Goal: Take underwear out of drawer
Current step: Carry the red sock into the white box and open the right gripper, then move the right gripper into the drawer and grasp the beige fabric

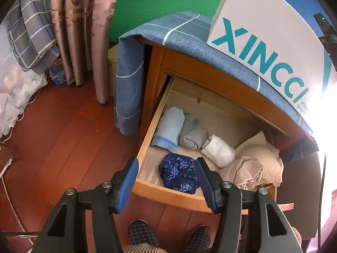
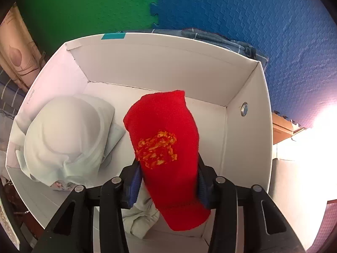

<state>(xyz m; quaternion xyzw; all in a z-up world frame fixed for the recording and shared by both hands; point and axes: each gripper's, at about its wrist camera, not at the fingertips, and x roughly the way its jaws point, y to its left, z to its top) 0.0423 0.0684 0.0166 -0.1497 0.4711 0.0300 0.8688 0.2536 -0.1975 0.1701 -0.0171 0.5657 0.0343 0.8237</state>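
Underwear was split between two places; a red piece with an orange motif (image 2: 166, 147) sat pinched between the pads of the right gripper (image 2: 168, 181), held over the open white box (image 2: 147, 63), where a pale bra (image 2: 63, 135) and a pale green garment (image 2: 139, 215) already lay; the step in hand looked like dropping this piece into the box. More lay in the open wooden drawer (image 1: 145, 139): a dark blue floral piece (image 1: 179, 172) near the front, with a light blue roll (image 1: 168, 126), a grey roll (image 1: 192, 132), a white roll (image 1: 218, 150) and beige garments (image 1: 257, 164) behind and beside it. The left gripper (image 1: 166, 181) hung spread and empty just above the drawer front; the blue floral piece showed between its fingers, apparently a little below them. Next, by my reading, the right jaws should part over the box, and the left should drop lower around the floral piece before closing.
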